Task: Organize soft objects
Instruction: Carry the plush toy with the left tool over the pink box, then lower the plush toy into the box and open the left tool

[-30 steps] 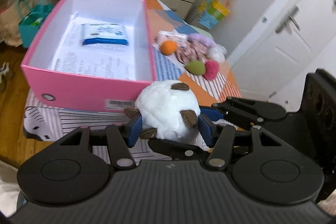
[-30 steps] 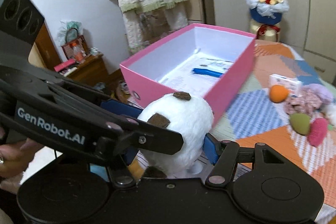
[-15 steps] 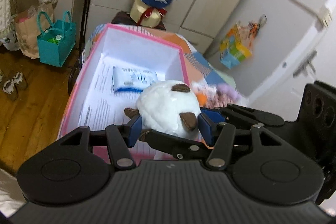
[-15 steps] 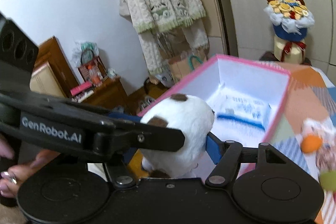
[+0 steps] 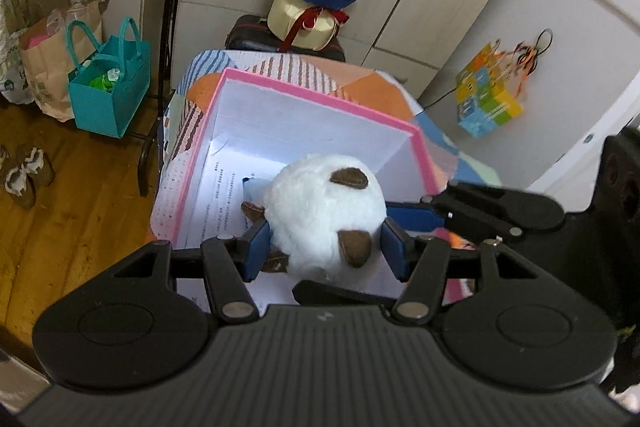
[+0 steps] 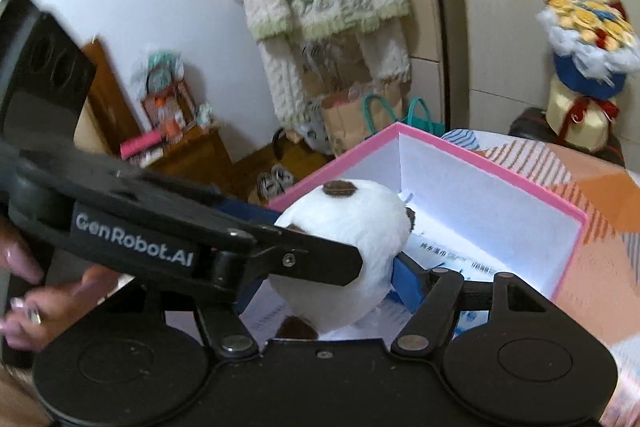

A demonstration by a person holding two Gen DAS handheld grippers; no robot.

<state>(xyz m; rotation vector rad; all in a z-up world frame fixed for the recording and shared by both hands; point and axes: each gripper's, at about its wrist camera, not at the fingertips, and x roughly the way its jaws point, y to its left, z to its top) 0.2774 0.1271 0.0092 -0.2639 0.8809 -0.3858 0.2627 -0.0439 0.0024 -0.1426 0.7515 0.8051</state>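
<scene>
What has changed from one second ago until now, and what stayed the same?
Both grippers carried the white plush toy from in front of the pink box, over its near wall, to above its inside. The left gripper and the right gripper stayed shut on the toy. The box did not move.

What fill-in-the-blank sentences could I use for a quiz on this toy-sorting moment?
1. Both the left claw and the right claw grip the white plush toy, whose patches are ____.
2. The plush toy hangs over the open box, whose rim is ____.
3. On the floor left of the table stands a ____ tote bag.

Missing words: brown; pink; teal
</scene>
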